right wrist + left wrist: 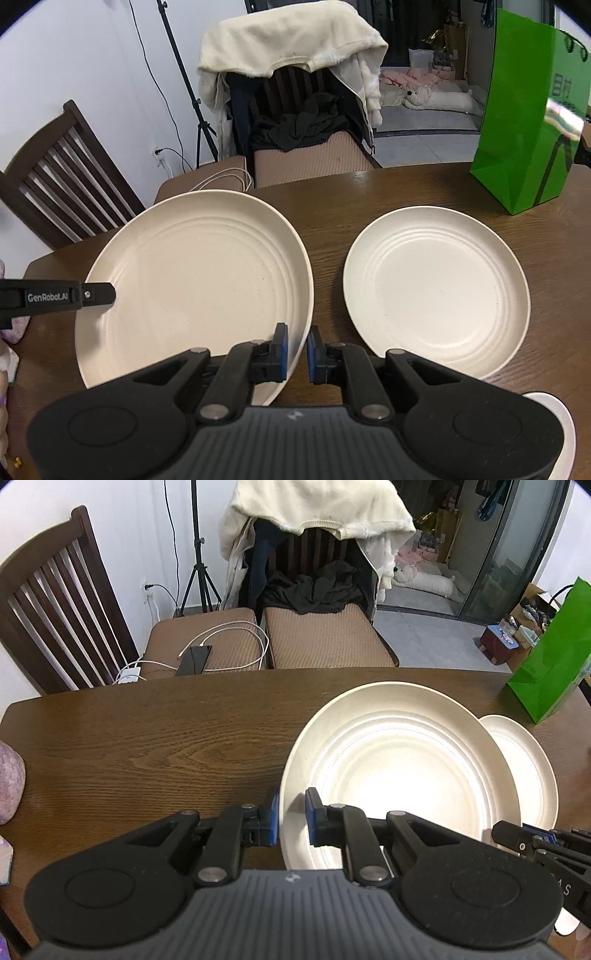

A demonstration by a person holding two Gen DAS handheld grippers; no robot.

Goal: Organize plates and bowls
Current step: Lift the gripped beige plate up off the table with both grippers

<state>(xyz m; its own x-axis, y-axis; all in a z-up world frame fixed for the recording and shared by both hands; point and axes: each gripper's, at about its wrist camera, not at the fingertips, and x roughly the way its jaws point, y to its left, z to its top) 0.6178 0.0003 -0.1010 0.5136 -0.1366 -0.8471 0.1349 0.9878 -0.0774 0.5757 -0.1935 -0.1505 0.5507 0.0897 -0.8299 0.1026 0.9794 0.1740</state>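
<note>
A large cream plate (399,760) (195,280) is held above the wooden table (147,746), carried between both grippers. My left gripper (291,808) is shut on its left rim, the blue pads pinching the edge. On the opposite rim my right gripper (297,343) is shut in the same way. Each gripper shows in the other's view: the right gripper (517,834) at the lower right, the left gripper (92,293) at the left edge. A smaller cream plate (436,299) (524,768) lies flat on the table just right of the large one.
A green paper bag (532,122) (554,657) stands at the table's far right. A white rim (557,417) peeks out at the near right. A pinkish object (9,779) lies at the left edge. Chairs (59,602) with clothes and cables stand behind the table.
</note>
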